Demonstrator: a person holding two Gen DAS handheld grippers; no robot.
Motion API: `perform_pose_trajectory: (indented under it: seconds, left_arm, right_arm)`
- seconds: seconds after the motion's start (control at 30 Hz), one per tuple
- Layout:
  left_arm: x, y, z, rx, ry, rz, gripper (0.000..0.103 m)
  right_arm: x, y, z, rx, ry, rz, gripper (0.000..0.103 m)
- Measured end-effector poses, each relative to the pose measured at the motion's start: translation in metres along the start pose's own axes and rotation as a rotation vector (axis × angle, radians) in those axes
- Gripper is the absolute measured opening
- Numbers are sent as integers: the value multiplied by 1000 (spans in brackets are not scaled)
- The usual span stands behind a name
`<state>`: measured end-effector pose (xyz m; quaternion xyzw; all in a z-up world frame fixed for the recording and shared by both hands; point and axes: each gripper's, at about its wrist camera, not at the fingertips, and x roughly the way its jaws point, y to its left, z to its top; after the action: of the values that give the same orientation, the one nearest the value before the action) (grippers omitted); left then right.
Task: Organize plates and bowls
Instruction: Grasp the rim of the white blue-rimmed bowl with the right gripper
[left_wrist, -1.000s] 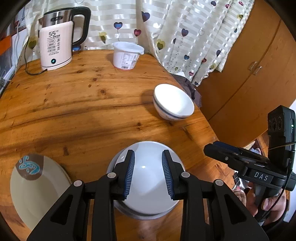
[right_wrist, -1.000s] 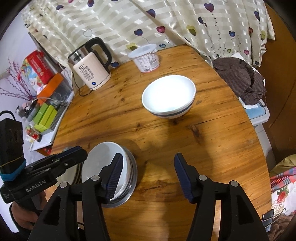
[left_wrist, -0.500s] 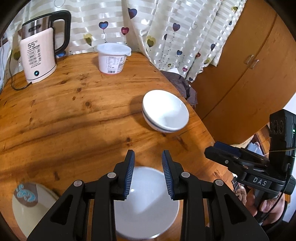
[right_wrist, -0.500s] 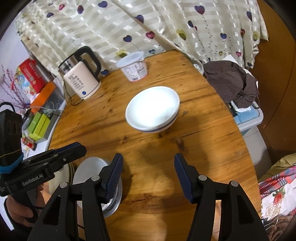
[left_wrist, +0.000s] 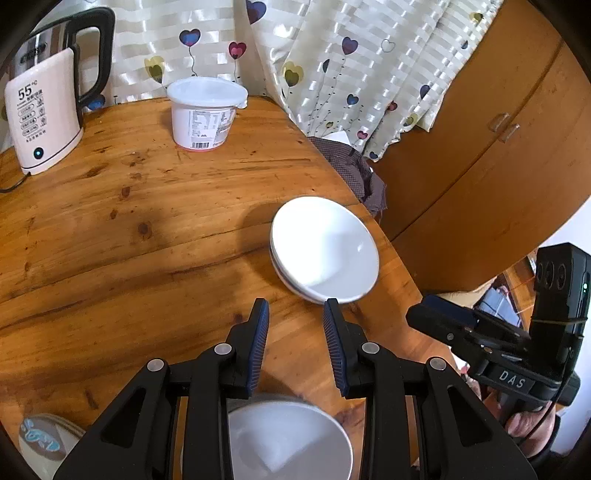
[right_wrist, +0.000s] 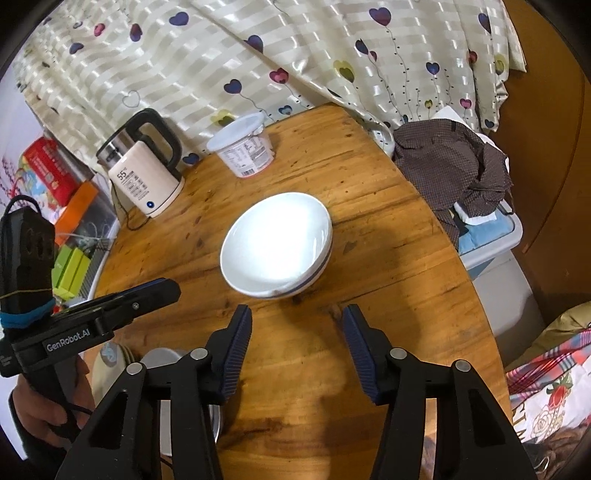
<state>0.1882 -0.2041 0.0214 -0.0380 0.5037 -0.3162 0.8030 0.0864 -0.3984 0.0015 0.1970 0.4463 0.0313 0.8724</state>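
A white bowl with a blue stripe (left_wrist: 325, 249) sits near the right edge of the round wooden table (left_wrist: 129, 229); it also shows in the right wrist view (right_wrist: 277, 243). My left gripper (left_wrist: 295, 325) is open and empty, just short of this bowl. Under it lies a white bowl in a metal dish (left_wrist: 288, 439). A cream plate with a blue pattern (left_wrist: 37, 443) lies at the lower left. My right gripper (right_wrist: 295, 332) is open and empty, in front of the striped bowl.
A pink kettle (left_wrist: 40, 110) and a white lidded tub (left_wrist: 205, 110) stand at the back by the heart-print curtain (right_wrist: 258, 55). A brown cloth (right_wrist: 450, 166) lies on a box right of the table. A wooden cabinet (left_wrist: 480, 166) stands beyond.
Both grippers have moved forward towards the striped bowl. The metal dish bowl and the patterned plate have slid to the lower edge of the views.
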Motion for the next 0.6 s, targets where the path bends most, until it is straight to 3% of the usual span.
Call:
perform_pose_trajectory:
  seconds: [0.6]
  left_arm:
    - [45,7,36,-17,64,-18,32]
  right_arm:
    - [41,-18,30,37,29,7,30]
